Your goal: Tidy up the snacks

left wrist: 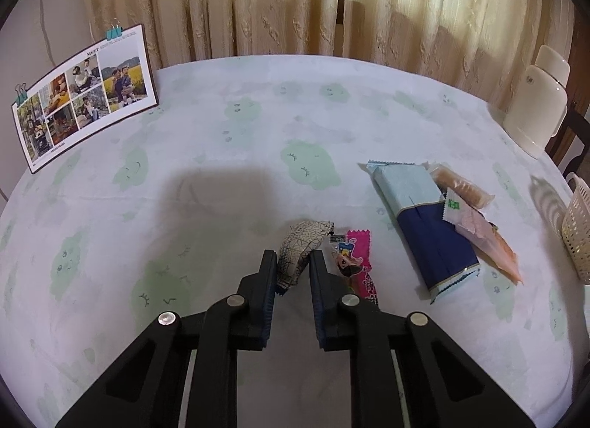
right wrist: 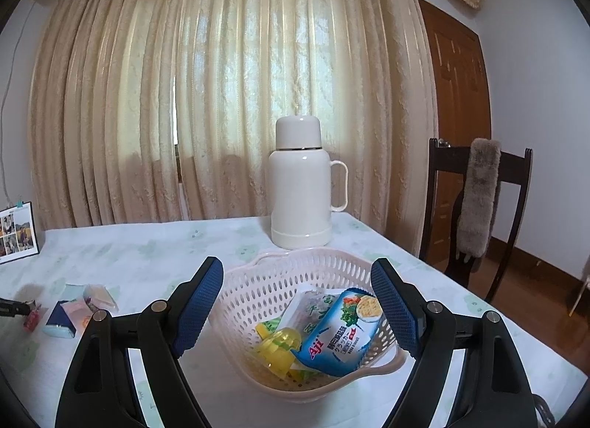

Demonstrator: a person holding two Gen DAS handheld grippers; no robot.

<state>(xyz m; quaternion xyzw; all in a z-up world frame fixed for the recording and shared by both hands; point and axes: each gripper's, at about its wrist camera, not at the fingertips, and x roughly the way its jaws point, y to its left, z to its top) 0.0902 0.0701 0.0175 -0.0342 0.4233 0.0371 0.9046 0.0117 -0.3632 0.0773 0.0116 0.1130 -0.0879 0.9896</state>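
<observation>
A small grey-and-white patterned snack packet (left wrist: pixel 302 236) sits pinched between the fingertips of my left gripper (left wrist: pixel 293 256), which is shut on it just above the tablecloth. Beside it lies a pink candy wrapper (left wrist: pixel 356 262). Further right are a blue biscuit pack (left wrist: pixel 424 228), clear-wrapped cookies (left wrist: pixel 461 188) and a pink-orange packet (left wrist: pixel 486 240). My right gripper (right wrist: pixel 297 269) is open, its fingers on either side of the pink slotted basket (right wrist: pixel 280 280). Inside the basket lie a blue cracker pack (right wrist: pixel 343 332), a yellow jelly cup (right wrist: pixel 276 348) and a white-green packet (right wrist: pixel 306 306).
A cream thermos jug (right wrist: pixel 302 184) stands behind the basket near the table's far edge. A photo card (left wrist: pixel 84 96) leans at the far left. A dark wooden chair (right wrist: pixel 479 199) stands to the right of the table. Curtains hang behind.
</observation>
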